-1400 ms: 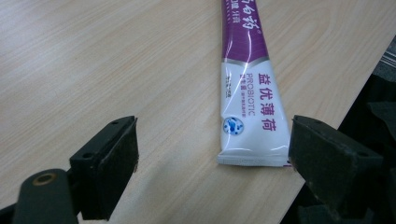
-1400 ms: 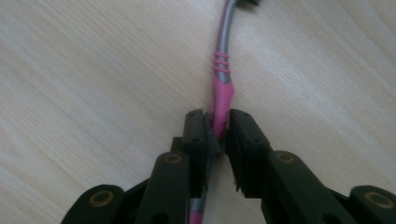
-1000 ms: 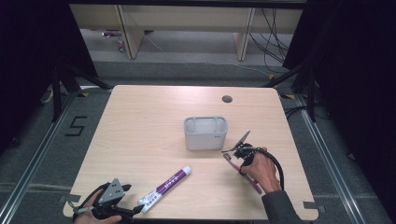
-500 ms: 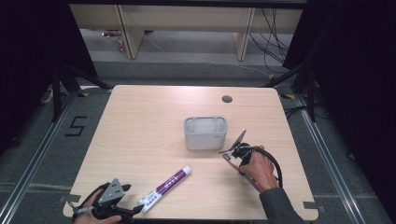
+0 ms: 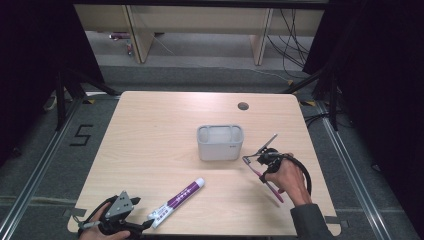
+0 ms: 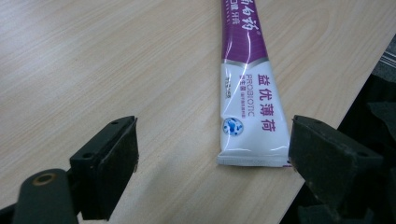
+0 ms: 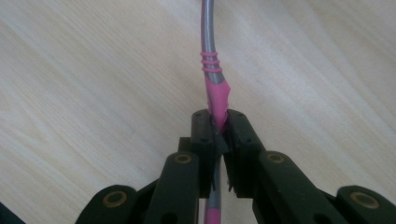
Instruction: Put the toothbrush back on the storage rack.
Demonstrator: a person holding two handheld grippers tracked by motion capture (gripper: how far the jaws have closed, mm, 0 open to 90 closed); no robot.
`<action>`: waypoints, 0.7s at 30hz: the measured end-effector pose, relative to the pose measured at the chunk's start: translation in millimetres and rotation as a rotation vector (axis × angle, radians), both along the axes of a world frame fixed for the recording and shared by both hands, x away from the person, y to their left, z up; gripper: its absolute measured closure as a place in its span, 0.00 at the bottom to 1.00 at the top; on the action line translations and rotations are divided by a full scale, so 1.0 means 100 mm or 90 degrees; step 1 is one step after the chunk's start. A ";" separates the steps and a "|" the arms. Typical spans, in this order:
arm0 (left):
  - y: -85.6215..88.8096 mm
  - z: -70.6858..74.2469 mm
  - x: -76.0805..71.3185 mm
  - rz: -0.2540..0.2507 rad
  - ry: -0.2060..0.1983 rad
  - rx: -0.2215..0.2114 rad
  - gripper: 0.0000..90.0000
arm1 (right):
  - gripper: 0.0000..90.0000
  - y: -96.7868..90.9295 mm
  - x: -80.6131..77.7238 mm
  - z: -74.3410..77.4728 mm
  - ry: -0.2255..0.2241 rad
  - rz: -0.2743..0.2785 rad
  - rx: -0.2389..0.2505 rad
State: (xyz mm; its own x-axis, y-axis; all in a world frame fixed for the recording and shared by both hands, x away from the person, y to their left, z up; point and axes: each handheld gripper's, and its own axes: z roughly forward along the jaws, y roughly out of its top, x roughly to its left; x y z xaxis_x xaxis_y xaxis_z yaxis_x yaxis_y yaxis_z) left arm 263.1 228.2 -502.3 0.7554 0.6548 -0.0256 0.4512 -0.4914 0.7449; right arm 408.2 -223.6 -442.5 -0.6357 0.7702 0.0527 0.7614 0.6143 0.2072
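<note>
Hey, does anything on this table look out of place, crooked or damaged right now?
Only slightly. The toothpaste tube lies at a slant near the table's front edge, its crimped end almost at the lip. The grey bin stands upright, and the toothbrush sits clamped in the right gripper. No damage visible.

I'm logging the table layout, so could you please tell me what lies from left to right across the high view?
Left tongs → toothpaste tube → grey container → right tongs, shut on a pink-and-grey toothbrush.

The toothpaste tube (image 6: pixel 250 93) reads "PROBIOTIC" and "益优薄荷"; the floor (image 5: pixel 50 160) bears "5"
</note>
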 end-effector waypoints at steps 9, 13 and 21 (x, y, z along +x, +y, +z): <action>0.00 0.00 0.01 0.002 -0.002 -0.003 0.17 | 0.92 -0.23 -0.06 0.19 -0.099 -0.025 0.122; 0.00 0.00 0.00 0.003 -0.003 -0.003 0.17 | 0.92 -0.29 -0.09 0.24 -0.134 -0.038 0.147; 0.00 0.00 0.01 -0.001 -0.001 0.004 0.17 | 0.92 -0.40 -0.14 0.37 -0.230 -0.065 0.251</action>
State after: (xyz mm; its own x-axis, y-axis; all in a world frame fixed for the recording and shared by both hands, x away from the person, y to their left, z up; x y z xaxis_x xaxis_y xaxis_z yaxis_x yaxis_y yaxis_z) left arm 263.8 228.2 -502.3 0.7569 0.6532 -0.0195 0.4485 -0.4975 0.7425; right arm 394.6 -263.6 -405.7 -0.5895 0.7951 0.1421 0.6509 0.3634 0.6666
